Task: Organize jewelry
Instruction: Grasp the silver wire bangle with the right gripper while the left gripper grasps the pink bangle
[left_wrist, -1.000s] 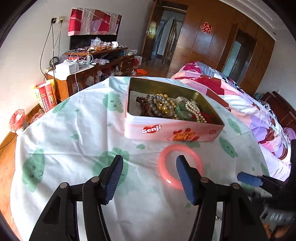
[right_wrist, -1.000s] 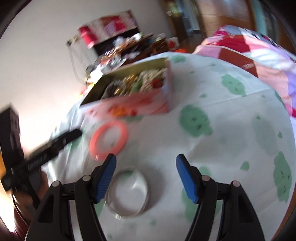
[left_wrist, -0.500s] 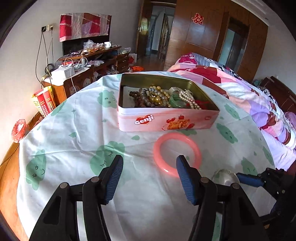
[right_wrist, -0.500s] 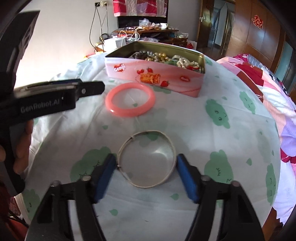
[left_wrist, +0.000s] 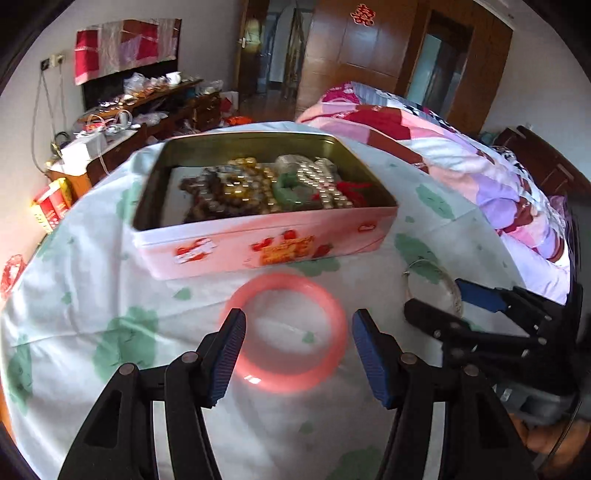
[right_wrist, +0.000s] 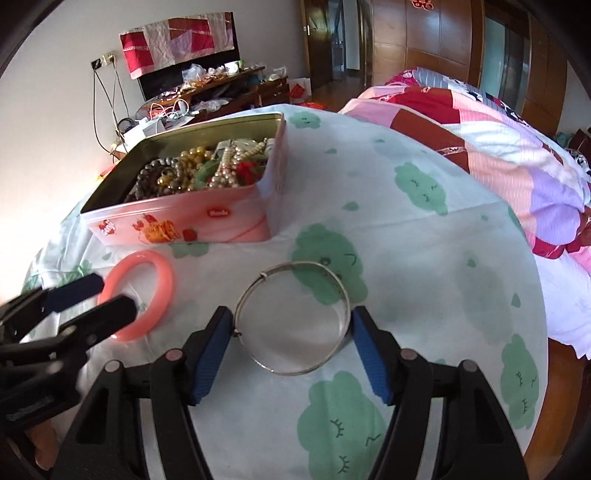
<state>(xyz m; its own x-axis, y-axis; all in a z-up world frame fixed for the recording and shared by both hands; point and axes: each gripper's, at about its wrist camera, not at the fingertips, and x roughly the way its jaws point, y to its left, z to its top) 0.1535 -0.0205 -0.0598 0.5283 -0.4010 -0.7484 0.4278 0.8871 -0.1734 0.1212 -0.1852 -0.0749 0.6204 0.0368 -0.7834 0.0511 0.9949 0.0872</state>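
On the bench, before the jewelry tin | left claw spread, straddling pink bangle | right claw spread, pads flanking silver bangle, contact unclear

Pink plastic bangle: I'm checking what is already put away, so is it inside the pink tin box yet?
No, the pink plastic bangle lies on the tablecloth in front of the pink tin box, outside it.

Both grippers have closed in: left gripper now straddles the pink bangle, right gripper the silver bangle.
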